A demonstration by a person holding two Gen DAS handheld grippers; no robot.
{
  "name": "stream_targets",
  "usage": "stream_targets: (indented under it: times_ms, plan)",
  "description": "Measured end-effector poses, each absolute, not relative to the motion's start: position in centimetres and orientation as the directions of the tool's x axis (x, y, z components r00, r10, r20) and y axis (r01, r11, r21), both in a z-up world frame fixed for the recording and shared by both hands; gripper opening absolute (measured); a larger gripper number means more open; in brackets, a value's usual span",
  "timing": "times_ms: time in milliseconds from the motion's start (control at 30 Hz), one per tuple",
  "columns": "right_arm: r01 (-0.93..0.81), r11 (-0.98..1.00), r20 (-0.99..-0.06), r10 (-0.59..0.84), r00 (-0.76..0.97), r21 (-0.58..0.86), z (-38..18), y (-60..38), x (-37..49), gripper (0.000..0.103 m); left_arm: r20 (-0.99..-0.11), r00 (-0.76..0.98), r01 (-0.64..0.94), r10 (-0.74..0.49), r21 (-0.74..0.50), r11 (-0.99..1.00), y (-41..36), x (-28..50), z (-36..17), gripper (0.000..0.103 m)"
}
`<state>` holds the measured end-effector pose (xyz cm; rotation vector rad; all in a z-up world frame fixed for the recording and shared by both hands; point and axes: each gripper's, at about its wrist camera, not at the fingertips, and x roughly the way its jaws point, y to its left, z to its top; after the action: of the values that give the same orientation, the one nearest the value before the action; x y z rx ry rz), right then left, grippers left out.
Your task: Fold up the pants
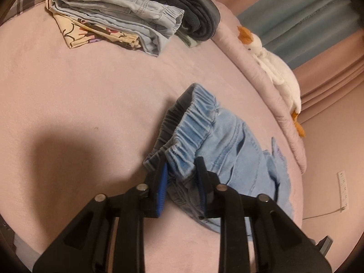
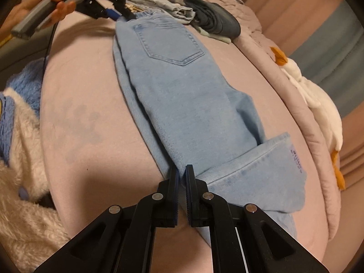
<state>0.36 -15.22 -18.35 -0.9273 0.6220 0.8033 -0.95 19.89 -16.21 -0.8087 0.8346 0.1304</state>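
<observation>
Light blue jeans (image 2: 182,95) lie folded lengthwise on the pink bed, back pocket up, the hem end turned back toward the right. My right gripper (image 2: 182,173) is shut on the jeans at the fold near the leg end. My left gripper (image 1: 182,166) is closed on the elastic waistband (image 1: 193,127) with bunched denim between its fingers; it also shows in the right wrist view (image 2: 122,16) at the far waist end, held by a hand.
A stack of folded clothes (image 1: 118,20) and a dark folded garment (image 1: 195,16) lie at the bed's far end. A white plush goose (image 2: 318,100) lies along the right edge. A fluffy blue and white plush (image 2: 20,136) sits at the left.
</observation>
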Motion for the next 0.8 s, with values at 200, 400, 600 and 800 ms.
stream_targets:
  times_ms: [200,400,600,800]
  plan:
    - [-0.842,0.372,-0.802,0.311,0.510,-0.391,-19.8,-15.5,0.9,0.010,-0.766,0.640,-0.424,-0.054,-0.411,0.807,18.6,-2.6,-14.2,0.054]
    - [-0.891,0.450,-0.836,0.463,0.294,-0.065,-16.0,-17.8,2.8,0.035,-0.736,0.677,-0.252,-0.013,-0.248,0.935,13.4,-2.9,-11.1,0.056]
    - [-0.663,0.724,-0.755,0.540,0.373,0.190,-11.6,-23.4,12.3,0.046,-0.756,0.606,0.022,-0.247,-0.295,0.955,4.9,1.2,-13.1,0.056]
    - [-0.369,0.902,-0.845,0.368,0.388,0.223,-13.9,-24.6,23.1,0.048,-0.756,0.493,0.274,-0.430,-0.334,0.902,-4.4,4.6,-14.6,0.056]
